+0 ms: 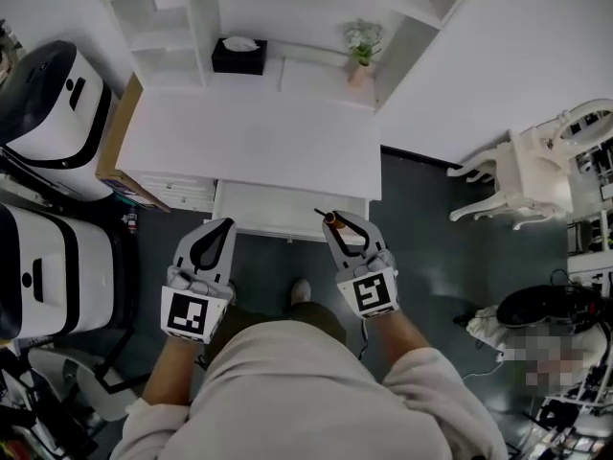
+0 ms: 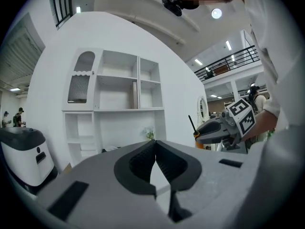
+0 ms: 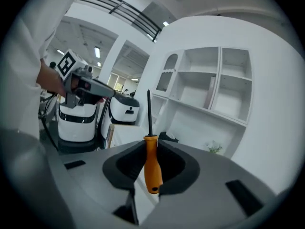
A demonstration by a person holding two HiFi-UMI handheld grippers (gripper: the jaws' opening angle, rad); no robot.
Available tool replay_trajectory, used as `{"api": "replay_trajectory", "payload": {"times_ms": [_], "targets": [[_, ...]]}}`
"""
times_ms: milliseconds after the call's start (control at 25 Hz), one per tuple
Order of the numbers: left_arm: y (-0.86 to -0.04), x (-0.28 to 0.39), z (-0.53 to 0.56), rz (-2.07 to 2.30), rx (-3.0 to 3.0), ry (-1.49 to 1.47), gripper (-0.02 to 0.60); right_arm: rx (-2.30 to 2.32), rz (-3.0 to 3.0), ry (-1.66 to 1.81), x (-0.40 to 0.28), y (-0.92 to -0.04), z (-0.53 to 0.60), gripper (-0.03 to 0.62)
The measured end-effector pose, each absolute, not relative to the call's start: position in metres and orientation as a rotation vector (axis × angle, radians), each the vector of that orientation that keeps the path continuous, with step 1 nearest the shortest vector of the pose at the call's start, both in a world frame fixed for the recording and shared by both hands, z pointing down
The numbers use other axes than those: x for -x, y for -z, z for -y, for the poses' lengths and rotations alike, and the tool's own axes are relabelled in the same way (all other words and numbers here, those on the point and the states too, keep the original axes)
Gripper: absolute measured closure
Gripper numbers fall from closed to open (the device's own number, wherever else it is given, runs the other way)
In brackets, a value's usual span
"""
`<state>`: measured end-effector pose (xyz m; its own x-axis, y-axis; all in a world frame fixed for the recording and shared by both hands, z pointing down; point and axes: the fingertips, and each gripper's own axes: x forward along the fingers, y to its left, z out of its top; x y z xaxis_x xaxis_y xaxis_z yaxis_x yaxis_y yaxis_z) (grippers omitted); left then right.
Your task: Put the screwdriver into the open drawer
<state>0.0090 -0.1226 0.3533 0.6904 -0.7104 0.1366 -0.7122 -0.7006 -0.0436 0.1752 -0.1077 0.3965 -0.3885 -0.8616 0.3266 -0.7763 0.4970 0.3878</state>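
My right gripper (image 1: 336, 220) is shut on the screwdriver (image 3: 152, 163), an orange handle clamped between the pads with its black shaft standing upright. In the head view the screwdriver (image 1: 327, 218) hangs at the front edge of the open white drawer (image 1: 259, 205), which is pulled out below the white desk (image 1: 249, 137). My left gripper (image 1: 222, 228) is shut with nothing in it, its tips at the drawer's front left. From the left gripper view the right gripper (image 2: 214, 130) and the screwdriver (image 2: 194, 128) show at the right.
Two white and black machines (image 1: 43, 103) stand at the left, beside a cardboard box (image 1: 120, 142). A black tissue box (image 1: 238, 56) and a small plant (image 1: 362, 44) sit on the shelf unit behind the desk. A white chair (image 1: 522, 175) stands at the right.
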Motion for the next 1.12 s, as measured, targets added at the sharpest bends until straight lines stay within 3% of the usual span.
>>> {"api": "replay_trajectory", "payload": {"times_ms": [440, 1120], "targets": [[-0.370, -0.002, 0.141, 1.274, -2.806, -0.284, 0.577, -0.997, 2.093, 0.356, -0.161, -0.460, 0.151, 0.517], [-0.412, 0.020, 0.141, 1.350, -2.667, -0.412, 0.577, -0.692, 1.936, 0.218, -0.174, -0.620, 0.186, 0.517]]}}
